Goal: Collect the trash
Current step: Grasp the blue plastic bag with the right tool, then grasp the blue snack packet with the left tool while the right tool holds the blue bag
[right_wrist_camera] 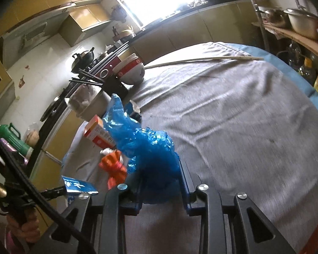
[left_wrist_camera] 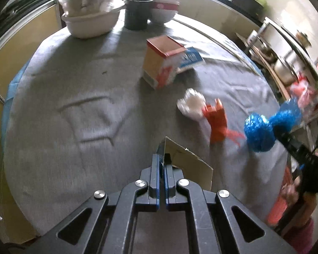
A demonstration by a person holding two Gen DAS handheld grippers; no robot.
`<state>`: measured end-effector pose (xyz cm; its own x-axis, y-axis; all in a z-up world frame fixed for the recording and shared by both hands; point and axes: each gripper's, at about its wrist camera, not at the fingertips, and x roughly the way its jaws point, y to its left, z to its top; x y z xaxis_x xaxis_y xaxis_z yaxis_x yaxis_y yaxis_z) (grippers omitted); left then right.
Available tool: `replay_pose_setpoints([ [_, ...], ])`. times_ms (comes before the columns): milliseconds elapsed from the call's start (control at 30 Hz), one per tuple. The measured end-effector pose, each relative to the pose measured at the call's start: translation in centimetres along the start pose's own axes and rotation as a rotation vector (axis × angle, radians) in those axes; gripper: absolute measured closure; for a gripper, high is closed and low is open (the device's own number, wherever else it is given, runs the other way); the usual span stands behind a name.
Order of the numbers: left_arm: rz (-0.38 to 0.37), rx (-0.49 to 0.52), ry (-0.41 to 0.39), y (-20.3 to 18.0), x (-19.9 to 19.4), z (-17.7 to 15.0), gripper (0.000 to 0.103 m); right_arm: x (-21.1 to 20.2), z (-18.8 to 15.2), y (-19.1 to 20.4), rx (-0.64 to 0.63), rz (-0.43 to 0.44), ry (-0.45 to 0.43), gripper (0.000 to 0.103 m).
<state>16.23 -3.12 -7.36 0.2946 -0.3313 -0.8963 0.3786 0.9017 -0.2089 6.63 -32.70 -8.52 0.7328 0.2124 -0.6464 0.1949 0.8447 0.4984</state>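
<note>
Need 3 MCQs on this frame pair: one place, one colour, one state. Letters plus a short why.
1. Where does the crumpled white paper wad lie?
A. on the grey cloth, against the crushed orange carton
B. inside the dark cup
C. in the white bowl

2. What colour is the crumpled plastic bag in the right claw?
A. green
B. blue
C. yellow

3. What is the state of the left claw?
A. wide open over the cloth
B. shut on the orange carton
C. shut on a flat piece of brown cardboard

Answers:
1 A: in the left wrist view the wad touches the orange carton on the grey tablecloth.
2 B: the right wrist view shows blue film between the claw's fingers.
3 C: the fingers pinch the edge of the brown cardboard piece.
</note>
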Motion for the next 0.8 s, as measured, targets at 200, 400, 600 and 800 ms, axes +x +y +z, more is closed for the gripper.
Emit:
replay_pose_setpoints([
  [200,0.078,0.097,-0.009,-1.5,-0.4,-3.9,0.097,-2.1,-2.5,-0.7,0.01,-0.002,0.026,0.073],
  [400,0.062,0.122,0.022,-1.5,-0.5,-7.6,0.063,-3.4,-4.7,-1.8,0.018,-0.008,0.039,0.073],
  [600,0.023,0.101,0.061,-0.5,-1.2,-11.0,0.051,-4.4,-6.1,-2.3,-0.01,-0.03,0.063,0.069],
  [800,0.028,0.084,0.025,-0.4,-3.7,-11.4,0.044,-6.3,-8.2,-2.7,-0.033,-0.025,0.069,0.033],
])
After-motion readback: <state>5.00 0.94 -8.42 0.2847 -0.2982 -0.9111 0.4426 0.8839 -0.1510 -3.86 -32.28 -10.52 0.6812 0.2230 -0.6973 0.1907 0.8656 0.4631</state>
